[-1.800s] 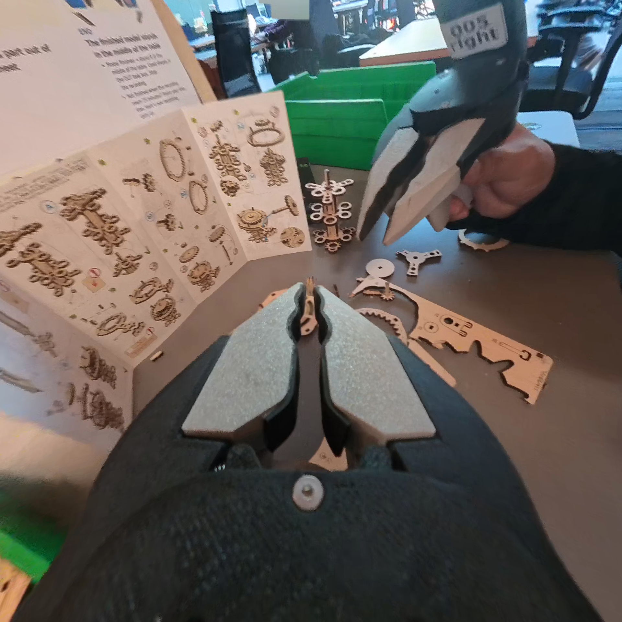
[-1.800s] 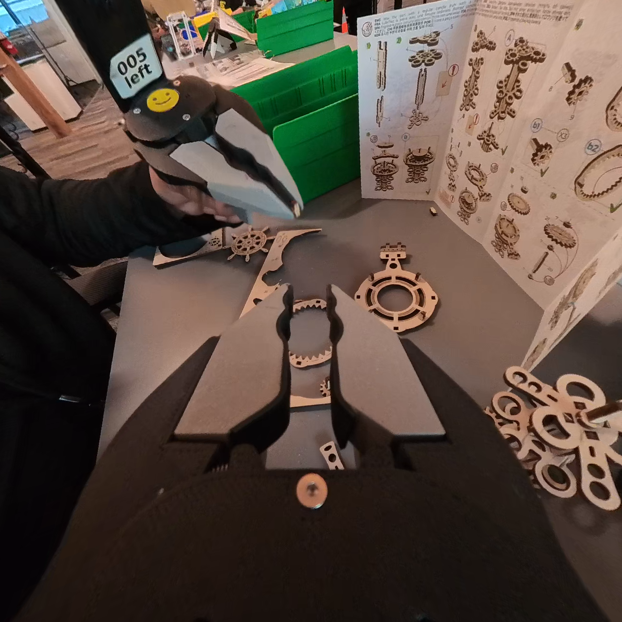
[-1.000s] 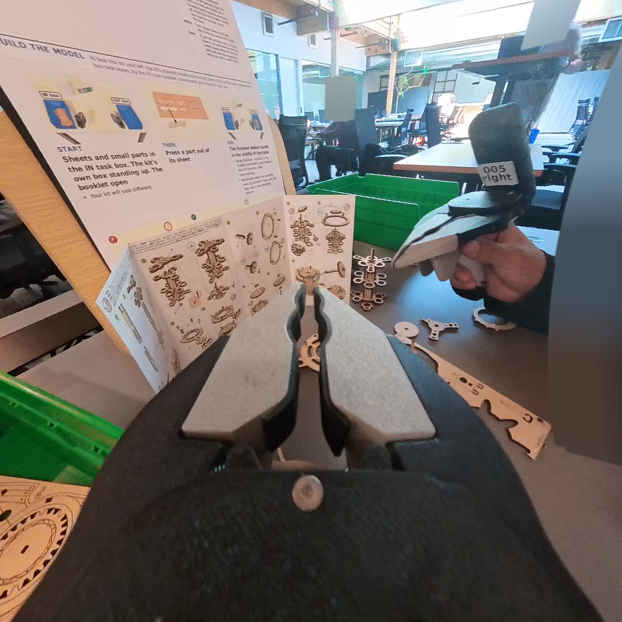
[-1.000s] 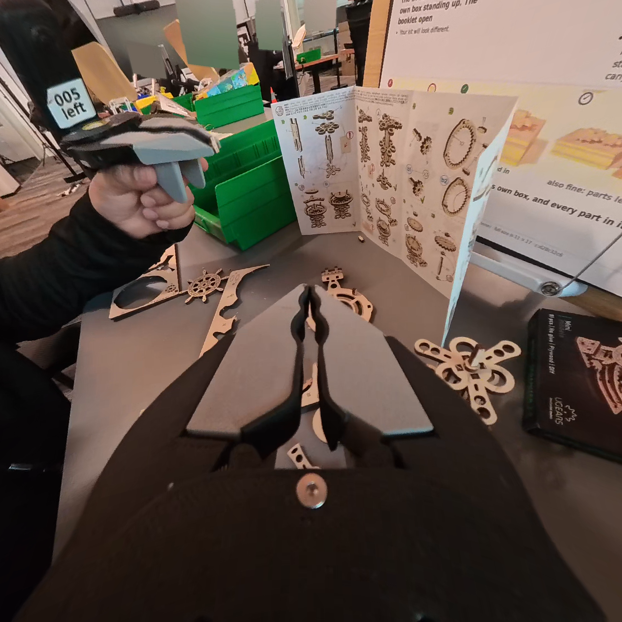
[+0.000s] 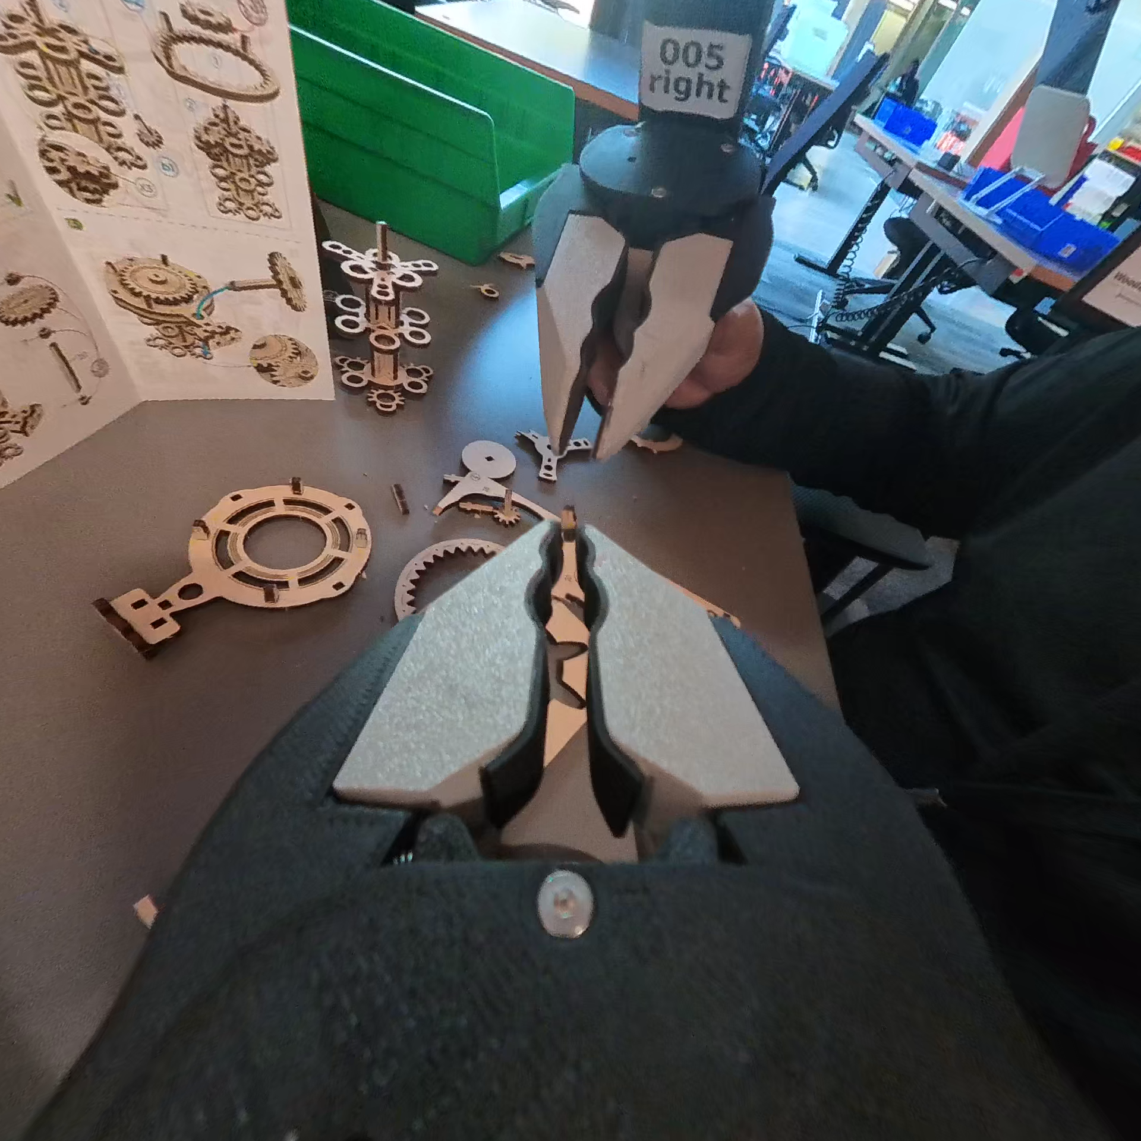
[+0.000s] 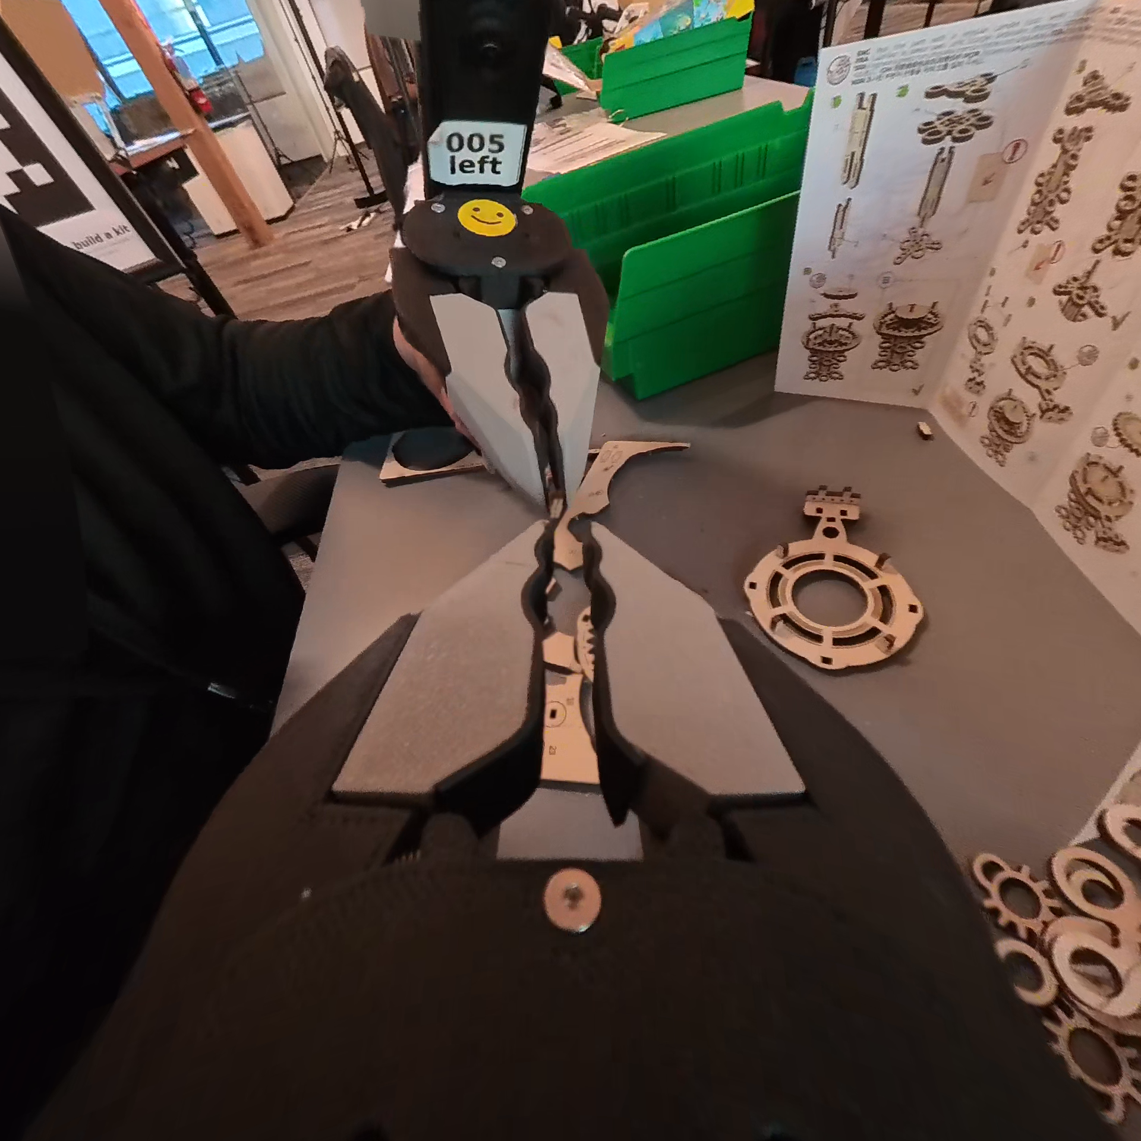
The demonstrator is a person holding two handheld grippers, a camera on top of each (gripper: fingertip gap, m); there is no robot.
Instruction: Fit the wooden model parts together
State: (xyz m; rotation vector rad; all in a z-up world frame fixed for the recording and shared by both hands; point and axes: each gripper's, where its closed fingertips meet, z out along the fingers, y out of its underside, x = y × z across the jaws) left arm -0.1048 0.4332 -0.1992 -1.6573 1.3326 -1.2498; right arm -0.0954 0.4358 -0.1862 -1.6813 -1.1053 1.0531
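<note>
My left gripper (image 5: pixel 567 525) is shut on a small wooden peg (image 5: pixel 567 515) and points down at the table. It also shows in the right wrist view (image 6: pixel 554 494), with the peg (image 6: pixel 555 507) at its tip. My right gripper (image 6: pixel 569 530) is open by a narrow gap and empty. Its tips nearly meet the left gripper's over a cut-out wooden sheet (image 6: pixel 608 469). In the left wrist view the right gripper (image 5: pixel 579 449) stands upright with one tip on a three-armed wooden part (image 5: pixel 549 463). A toothed ring (image 5: pixel 432 571) lies under my left fingers.
A round wooden frame with a handle (image 5: pixel 204 559) (image 6: pixel 765 586) lies flat on the grey table. A looped wooden tower (image 5: pixel 383 333) stands by the open booklet (image 5: pixel 154 185). Green bins (image 5: pixel 420 148) sit behind. The table's right edge (image 5: pixel 799 555) is close.
Both grippers have tilted down from level and come together tip to tip over the wooden sheet. The left still holds the peg. The right has opened a little.
</note>
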